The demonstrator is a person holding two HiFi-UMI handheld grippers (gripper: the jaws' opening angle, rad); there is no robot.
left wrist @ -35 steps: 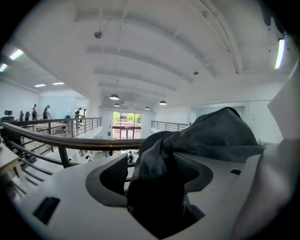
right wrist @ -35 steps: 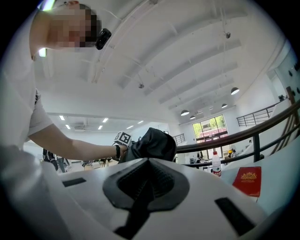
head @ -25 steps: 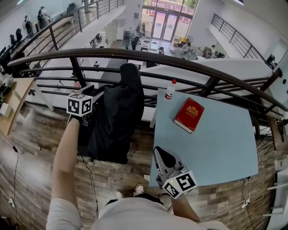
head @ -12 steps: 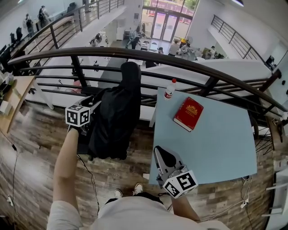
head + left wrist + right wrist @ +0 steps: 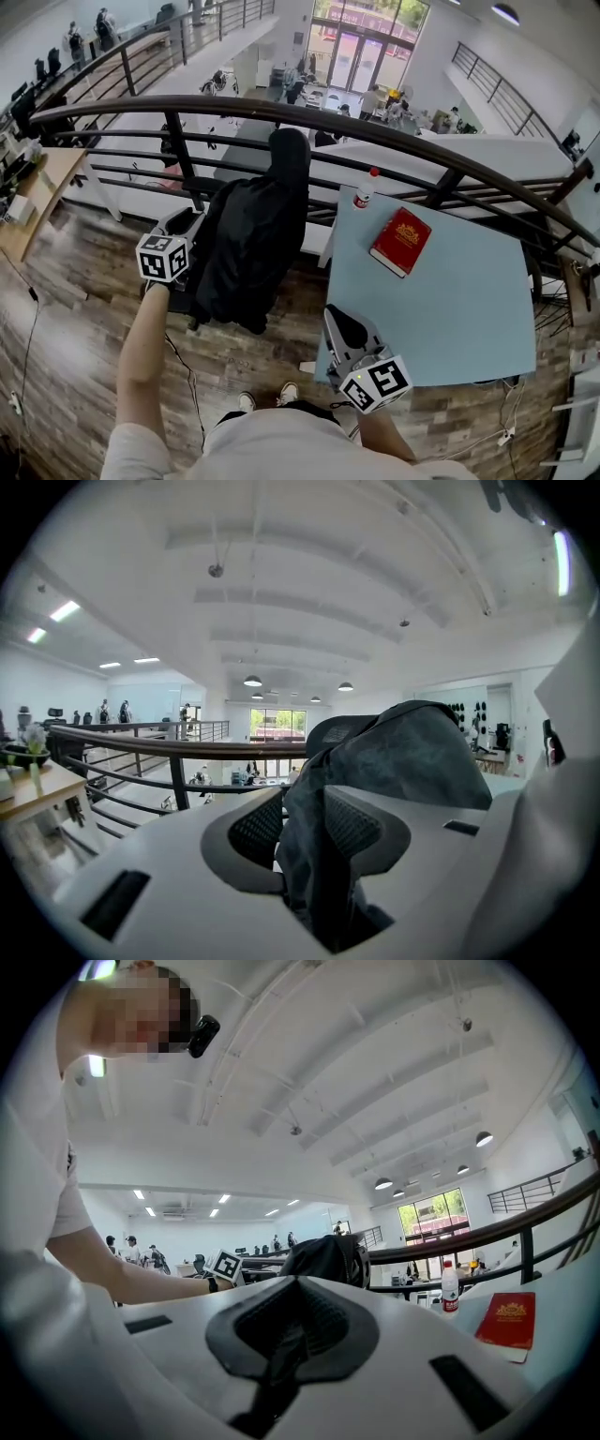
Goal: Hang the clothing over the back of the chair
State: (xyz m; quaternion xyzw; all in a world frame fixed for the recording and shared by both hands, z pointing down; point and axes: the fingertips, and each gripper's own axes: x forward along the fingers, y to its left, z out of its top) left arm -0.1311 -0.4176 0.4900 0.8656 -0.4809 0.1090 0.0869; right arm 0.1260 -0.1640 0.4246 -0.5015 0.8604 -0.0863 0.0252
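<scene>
A dark garment (image 5: 251, 234) is draped over the black office chair, whose headrest (image 5: 289, 150) shows above it. My left gripper (image 5: 190, 223) is at the garment's left edge. In the left gripper view its jaws (image 5: 305, 829) are closing, with a fold of the dark garment (image 5: 403, 752) pinched between the mesh pads. The chair's headrest (image 5: 339, 727) shows behind the cloth. My right gripper (image 5: 339, 324) hovers over the near left corner of the blue table, shut with nothing in it (image 5: 292, 1324). From there the garment (image 5: 323, 1258) shows on the chair ahead.
A blue table (image 5: 450, 309) stands right of the chair, bearing a red book (image 5: 401, 241) and a small bottle (image 5: 364, 188). A dark curved railing (image 5: 394, 136) runs behind both. A wooden desk (image 5: 33, 192) is at far left. A cable lies on the wood floor.
My left gripper has drawn back along the garment's left side, toward me and lower. The right gripper has stayed over the table corner.
</scene>
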